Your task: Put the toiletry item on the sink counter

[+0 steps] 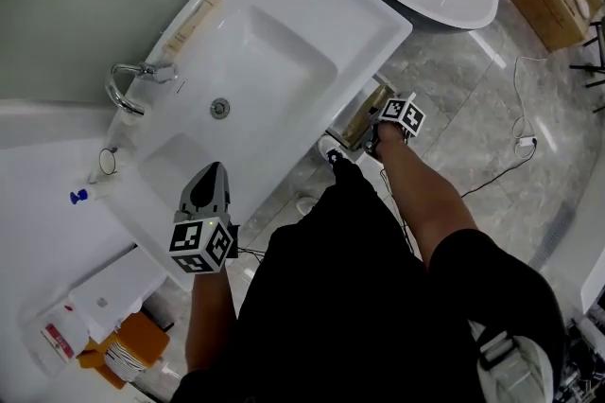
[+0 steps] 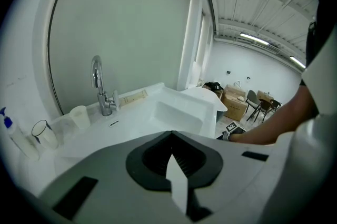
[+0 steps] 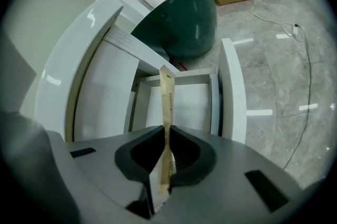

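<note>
A person standing over a white rectangular ceramic sink [image 1: 364, 8] is holding the right gripper [image 1: 378, 129] low beside the basin's front corner, its jaws pressing tight on a thin tan flat sachet [image 3: 167, 104]. The right gripper view is showing the sachet edge-on and upright, pinched near its lower end and rising clear of the jaw tips. Behind it are an open white shelf frame [image 3: 181, 81] under the sink and the dark green underside of a rounded basin [image 3: 181, 23]. The sachet is hanging below the sink's rim, off the white counter [image 1: 38, 193] and above the grey marble floor [image 1: 492, 98].

The left gripper [image 1: 210, 176] is hovering over the sink's near edge with its jaws closed together and nothing between them (the left gripper view is showing the two tips meeting). It is pointing across the basin toward a chrome curved faucet [image 2: 99, 86].

A second tan packet [image 1: 194, 21] is lying flat on the sink's back ledge, just beside the faucet. A white cup [image 2: 80, 116], a clear glass [image 2: 45, 134] and a blue-capped bottle [image 2: 13, 136] are standing on the counter left of the faucet.
</note>
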